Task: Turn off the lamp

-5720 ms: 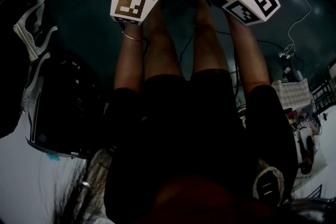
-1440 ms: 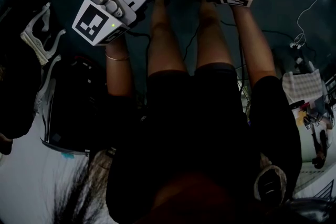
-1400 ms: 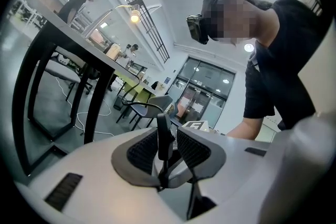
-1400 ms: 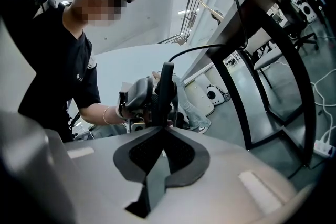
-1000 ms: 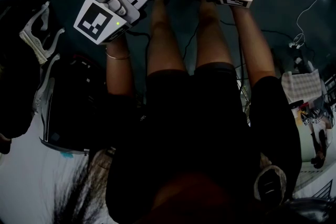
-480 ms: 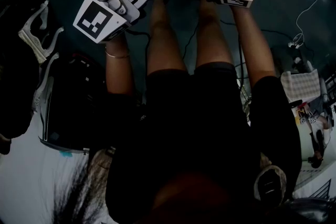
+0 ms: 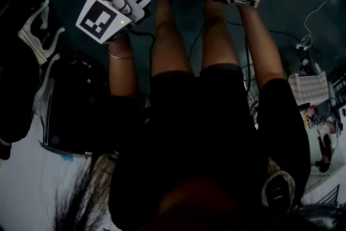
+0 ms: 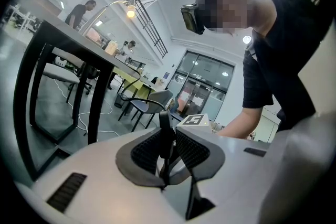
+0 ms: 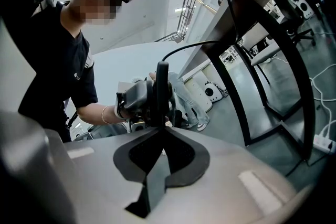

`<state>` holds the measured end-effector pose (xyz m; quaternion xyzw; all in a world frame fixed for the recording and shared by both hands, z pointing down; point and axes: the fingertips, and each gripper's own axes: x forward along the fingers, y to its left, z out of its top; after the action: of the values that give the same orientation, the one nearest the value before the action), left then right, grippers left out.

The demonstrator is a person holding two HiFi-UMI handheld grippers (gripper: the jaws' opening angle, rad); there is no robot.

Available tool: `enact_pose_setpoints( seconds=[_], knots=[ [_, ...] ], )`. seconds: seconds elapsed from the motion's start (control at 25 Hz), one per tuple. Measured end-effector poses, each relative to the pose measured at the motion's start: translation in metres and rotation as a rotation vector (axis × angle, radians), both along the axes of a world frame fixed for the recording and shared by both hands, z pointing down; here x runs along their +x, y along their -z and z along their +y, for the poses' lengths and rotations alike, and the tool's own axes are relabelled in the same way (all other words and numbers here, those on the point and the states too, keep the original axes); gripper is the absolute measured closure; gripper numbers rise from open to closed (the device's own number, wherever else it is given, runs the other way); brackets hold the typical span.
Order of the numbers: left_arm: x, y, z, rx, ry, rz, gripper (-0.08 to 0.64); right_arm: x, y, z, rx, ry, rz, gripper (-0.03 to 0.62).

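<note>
Above the table's [image 8: 76,40] top edge, the lamp [image 8: 129,12] is glowing, its bulb lit at the end of a thin curved arm, so the job is not yet done. I am seeing it from below in both gripper views, well apart from either tool.

I am holding the left gripper [image 8: 164,119] and the right gripper [image 9: 161,70] low, over the floor [image 7: 281,2] in front of the person's legs [image 7: 165,40], with the tips pointing at each other and nearly meeting. Both pairs of jaws are sitting together, with nothing between them; each gripper view is showing only the other gripper beyond its own closed tips.

I am judging this to be the very start of the approach: neither tool is heading for the lamp, and neither is anywhere near table height. The next move is calling for one gripper, probably the one nearer the table, to be lifted up past the table's edge and carried in toward the lamp. I am not making out a switch in any view, so I am expecting to look for it on the base, the arm or the cord first. Closed jaws should be serving well as a blunt tip for a push button, while a knob or cord switch would need them parted. That slender arm is looking easy to knock, so a light touch is wanted.
</note>
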<state>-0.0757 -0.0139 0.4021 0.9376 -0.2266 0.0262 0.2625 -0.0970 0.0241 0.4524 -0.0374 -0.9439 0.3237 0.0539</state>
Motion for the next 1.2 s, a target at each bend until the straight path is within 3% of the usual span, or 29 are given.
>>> enact_pose_setpoints(
  seconds=[1.2],
  knots=[
    [-0.0004,-0.0066,0.0039,0.006,-0.021,-0.045,0.479,-0.0029,-0.0051,0.0016,-0.023,-0.009,0.011,0.588]
  ],
)
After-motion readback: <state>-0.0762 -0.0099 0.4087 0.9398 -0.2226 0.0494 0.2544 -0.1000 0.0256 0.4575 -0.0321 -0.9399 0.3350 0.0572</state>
